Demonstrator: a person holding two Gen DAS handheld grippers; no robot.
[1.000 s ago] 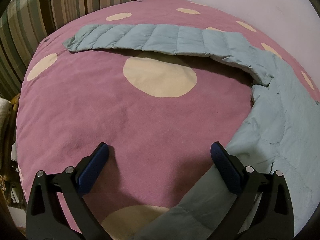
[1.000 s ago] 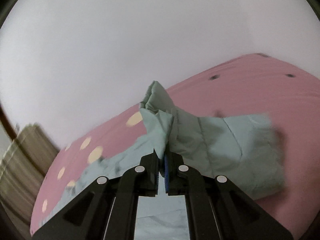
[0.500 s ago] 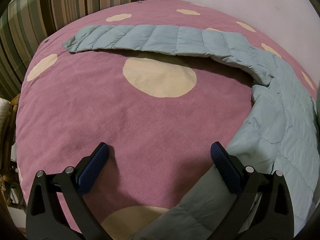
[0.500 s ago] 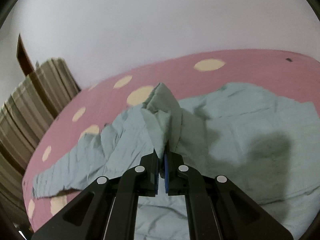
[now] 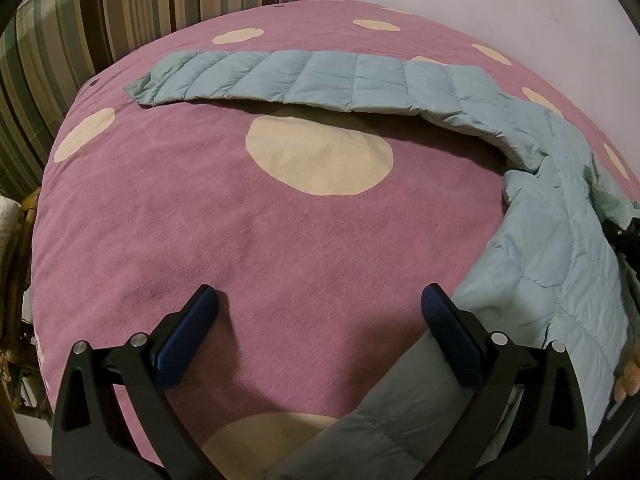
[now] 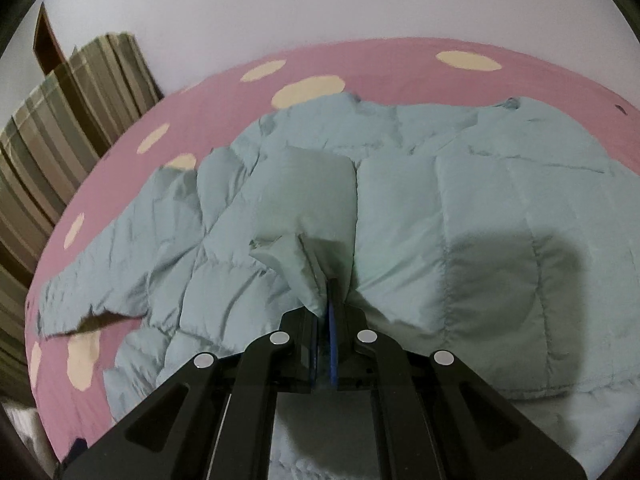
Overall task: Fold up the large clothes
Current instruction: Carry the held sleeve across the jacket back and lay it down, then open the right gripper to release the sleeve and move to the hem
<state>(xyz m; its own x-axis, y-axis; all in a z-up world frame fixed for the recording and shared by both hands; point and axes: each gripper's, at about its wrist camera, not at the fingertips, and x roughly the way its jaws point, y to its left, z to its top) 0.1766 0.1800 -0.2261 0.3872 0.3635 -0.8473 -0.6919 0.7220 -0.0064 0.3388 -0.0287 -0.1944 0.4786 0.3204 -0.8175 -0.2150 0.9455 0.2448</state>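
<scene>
A pale blue quilted down jacket [image 5: 552,248] lies on a pink bed cover with cream dots [image 5: 240,220]. One sleeve [image 5: 304,80] stretches flat across the far side of the bed. My left gripper [image 5: 320,312] hovers open over bare pink cover, with its right finger beside the jacket's edge. In the right wrist view the jacket's body [image 6: 460,216] is spread wide. My right gripper [image 6: 326,300] is shut on a bunched sleeve end [image 6: 316,216], which it holds low over the jacket's body.
Striped curtains [image 5: 120,12] hang behind the bed, beside a white wall [image 5: 500,0]. A wicker piece [image 5: 20,240] stands at the bed's left edge. Part of a person's hand [image 5: 628,376] shows at the right rim. The pink cover [image 6: 120,184] extends left of the jacket.
My right gripper swung down and across with the sleeve end, from high above the bed to low over the jacket's body. The left gripper stayed put and open.
</scene>
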